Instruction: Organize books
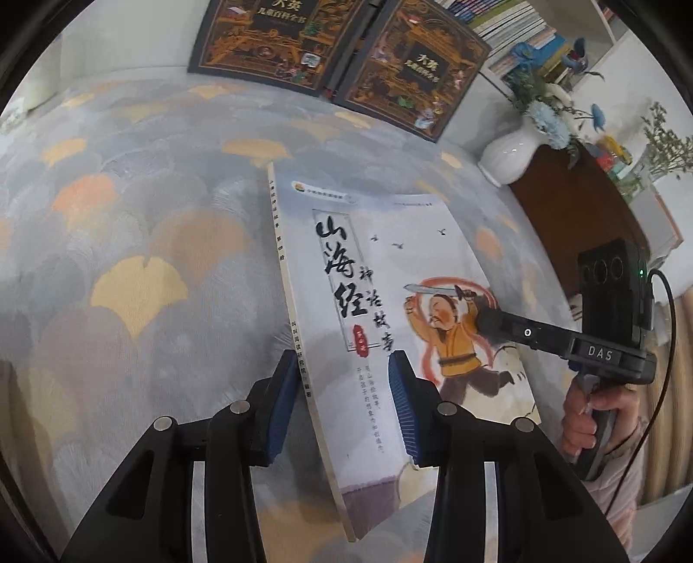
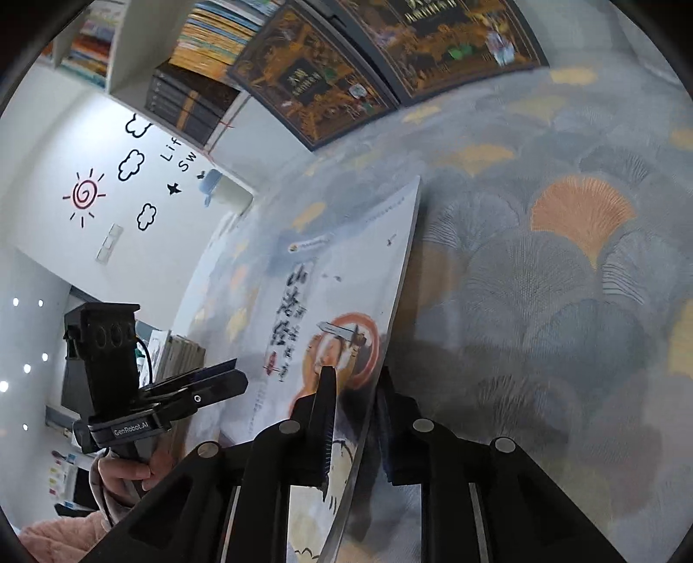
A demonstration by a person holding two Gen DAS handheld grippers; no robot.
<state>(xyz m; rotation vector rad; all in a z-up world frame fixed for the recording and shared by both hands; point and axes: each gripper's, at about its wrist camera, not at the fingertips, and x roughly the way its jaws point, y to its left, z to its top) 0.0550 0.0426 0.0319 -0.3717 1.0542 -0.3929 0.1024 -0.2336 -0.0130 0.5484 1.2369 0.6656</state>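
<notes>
A thin white book [image 1: 381, 268] with a black brush title and a sword-waving figure is tilted above the ginkgo-patterned cloth [image 1: 130, 242]. My left gripper [image 1: 342, 359] is shut on the book at its spine edge, one blue pad [image 1: 281, 389] behind the spine and the other on the cover. The right gripper [image 1: 485, 322] bites the opposite long edge. In the right wrist view that book [image 2: 329, 268] runs edge-on between the right gripper's [image 2: 355, 372] fingers, one on the cover and one behind. The left gripper [image 2: 234, 376] shows at the left.
Two dark ornate books [image 1: 268, 39] [image 1: 416, 73] stand at the far side of the cloth. A shelf of stacked books [image 1: 515, 26] rises beyond them. A white vase with blue flowers [image 1: 511, 151] and a brown cabinet [image 1: 576, 216] are at the right. A hand [image 1: 597, 415] holds the right handle.
</notes>
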